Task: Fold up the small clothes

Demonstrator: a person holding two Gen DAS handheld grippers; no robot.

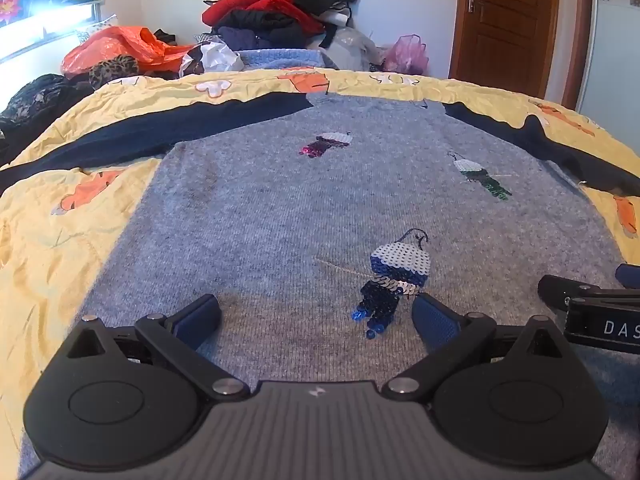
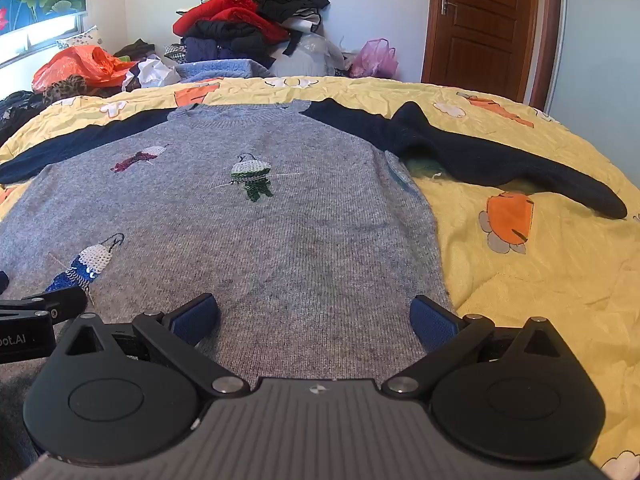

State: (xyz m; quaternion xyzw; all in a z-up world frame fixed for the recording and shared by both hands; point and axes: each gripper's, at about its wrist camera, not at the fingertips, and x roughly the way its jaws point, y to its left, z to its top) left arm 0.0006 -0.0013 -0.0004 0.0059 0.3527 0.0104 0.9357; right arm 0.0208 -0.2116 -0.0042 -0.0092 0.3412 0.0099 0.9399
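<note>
A grey knit sweater (image 1: 280,208) with navy sleeves and sequin figures lies flat, front up, on a yellow bedspread (image 1: 52,248). It also shows in the right wrist view (image 2: 256,232). Both sleeves are spread out sideways; the right sleeve (image 2: 480,156) is wrinkled. My left gripper (image 1: 316,316) is open and empty above the sweater's lower left part. My right gripper (image 2: 314,318) is open and empty above the lower right part, its right finger near the side hem. Each gripper's edge shows in the other view: the right one (image 1: 592,308), the left one (image 2: 36,320).
A tall pile of clothes (image 1: 280,12) stands beyond the bed's far edge, with an orange plastic bag (image 1: 116,48) and a pink bag (image 1: 404,54). A wooden door (image 1: 508,20) is at the back right. Bare bedspread (image 2: 540,280) lies to the sweater's right.
</note>
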